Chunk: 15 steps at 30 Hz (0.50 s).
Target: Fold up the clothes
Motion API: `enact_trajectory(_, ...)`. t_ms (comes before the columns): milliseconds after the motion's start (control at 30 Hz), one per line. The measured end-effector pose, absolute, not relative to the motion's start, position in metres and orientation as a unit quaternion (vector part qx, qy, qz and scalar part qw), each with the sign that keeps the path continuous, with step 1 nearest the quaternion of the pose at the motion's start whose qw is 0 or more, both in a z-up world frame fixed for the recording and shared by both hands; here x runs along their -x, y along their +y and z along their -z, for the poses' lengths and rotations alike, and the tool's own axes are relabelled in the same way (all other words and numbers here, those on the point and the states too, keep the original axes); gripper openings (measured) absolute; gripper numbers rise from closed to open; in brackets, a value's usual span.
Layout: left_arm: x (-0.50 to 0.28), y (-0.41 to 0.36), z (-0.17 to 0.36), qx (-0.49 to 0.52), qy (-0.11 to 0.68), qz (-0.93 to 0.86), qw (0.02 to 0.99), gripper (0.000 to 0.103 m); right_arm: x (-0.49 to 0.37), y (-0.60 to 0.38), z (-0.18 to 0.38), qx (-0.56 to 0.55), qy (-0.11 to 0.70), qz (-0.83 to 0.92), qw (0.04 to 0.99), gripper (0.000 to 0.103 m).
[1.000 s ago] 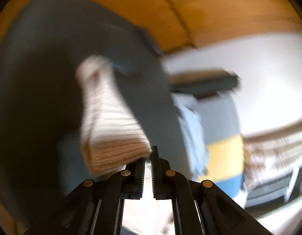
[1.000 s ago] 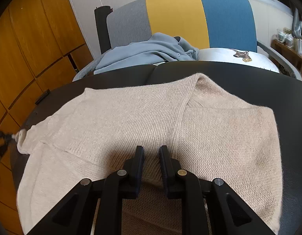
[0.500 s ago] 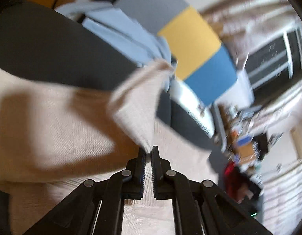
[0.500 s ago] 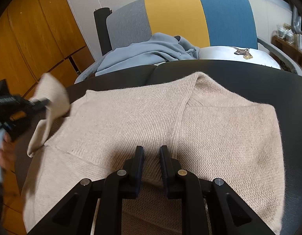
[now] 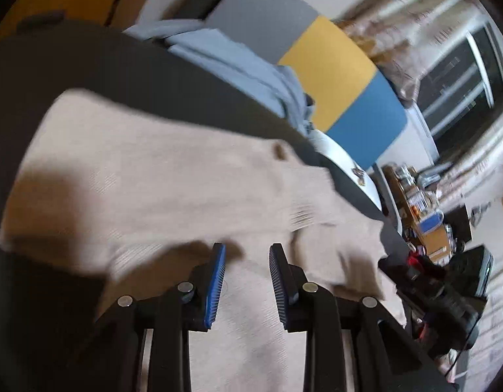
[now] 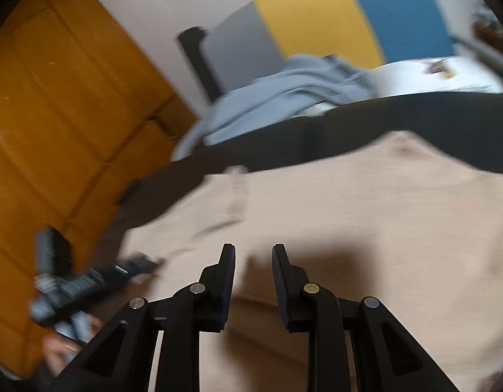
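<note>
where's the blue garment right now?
The blue garment is off the black table, heaped on the chair beyond its far edge, upper centre in the right wrist view, behind the beige sweater.

No text, label or number is sharp enough to read in either view.

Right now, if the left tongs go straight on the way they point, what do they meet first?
Most likely the beige sweater lying on the dark table. The left tongs are opening with nothing between them, tilted down toward the knit; blur leaves the depth unclear.
</note>
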<state>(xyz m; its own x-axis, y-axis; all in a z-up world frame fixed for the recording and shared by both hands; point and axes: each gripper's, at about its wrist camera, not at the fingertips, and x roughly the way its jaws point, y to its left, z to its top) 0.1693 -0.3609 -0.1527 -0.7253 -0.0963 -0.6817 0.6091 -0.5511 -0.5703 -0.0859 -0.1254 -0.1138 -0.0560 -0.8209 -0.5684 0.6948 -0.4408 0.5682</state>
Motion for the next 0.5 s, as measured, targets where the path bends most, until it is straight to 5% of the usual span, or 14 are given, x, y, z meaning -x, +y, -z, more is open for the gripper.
enact_trajectory(500, -0.201, -0.362, 0.179, -0.272, 0.421, 0.841, 0.206, 0.024, 0.094, -0.223, 0.151, -0.518, -0.161, 0.706, 0.455, 0.032)
